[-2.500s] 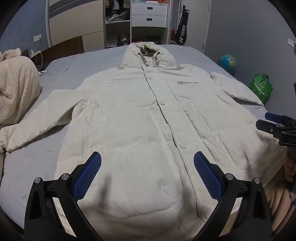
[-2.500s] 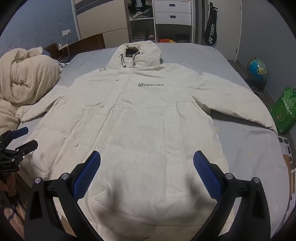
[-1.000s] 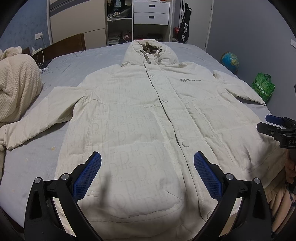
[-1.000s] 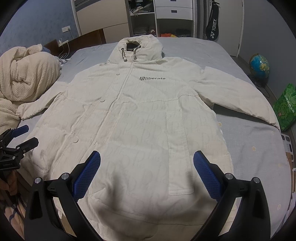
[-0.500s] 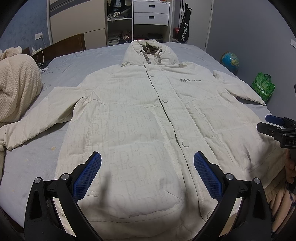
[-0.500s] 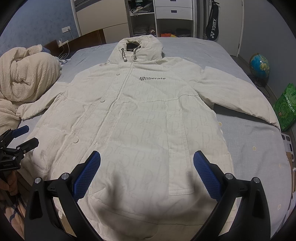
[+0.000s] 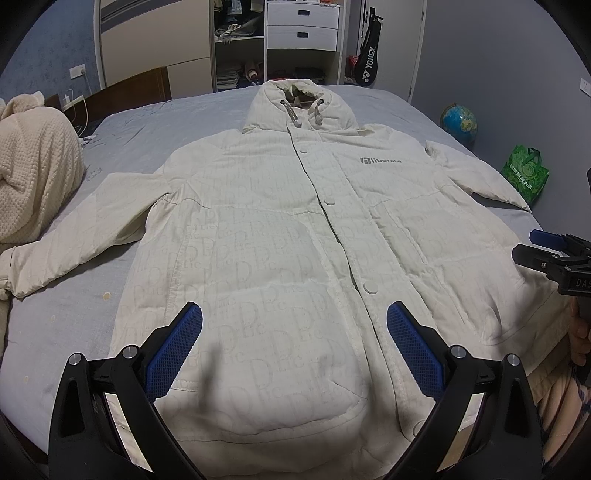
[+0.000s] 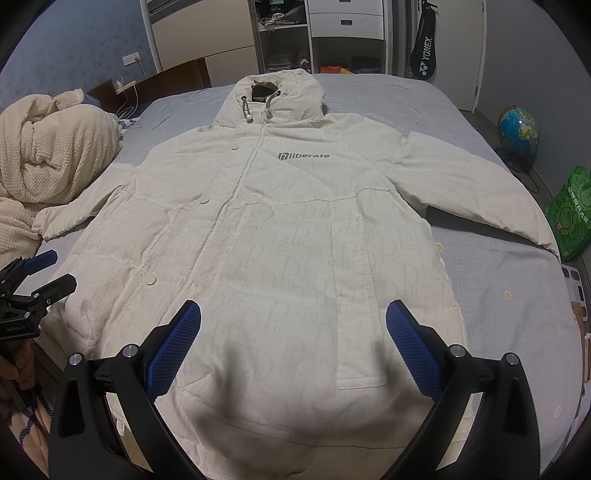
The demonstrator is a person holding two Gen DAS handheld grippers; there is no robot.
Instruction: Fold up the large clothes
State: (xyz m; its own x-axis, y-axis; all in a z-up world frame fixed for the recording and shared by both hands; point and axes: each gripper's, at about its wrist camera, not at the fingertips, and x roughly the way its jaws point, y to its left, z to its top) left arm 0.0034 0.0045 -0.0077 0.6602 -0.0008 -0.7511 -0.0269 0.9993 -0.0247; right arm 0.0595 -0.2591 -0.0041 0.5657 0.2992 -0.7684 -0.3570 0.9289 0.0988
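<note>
A large cream hooded jacket (image 7: 280, 236) lies flat and face up on the bed, buttoned, hood at the far end, both sleeves spread out to the sides; it also shows in the right wrist view (image 8: 288, 236). My left gripper (image 7: 294, 332) is open and empty, hovering above the jacket's lower hem on its left half. My right gripper (image 8: 293, 332) is open and empty above the hem on the right half. The right gripper shows at the right edge of the left wrist view (image 7: 546, 251), and the left gripper at the left edge of the right wrist view (image 8: 40, 277).
The bed (image 7: 147, 122) has a grey-blue sheet. A cream knitted blanket (image 7: 33, 166) is heaped at the left. A wardrobe and shelves (image 7: 280, 33) stand behind the bed. A globe (image 7: 458, 123) and a green bag (image 7: 524, 173) are on the floor at the right.
Both grippers have shifted slightly since 2.5 s ago; over the last second nothing has visibly moved. The jacket lies as before.
</note>
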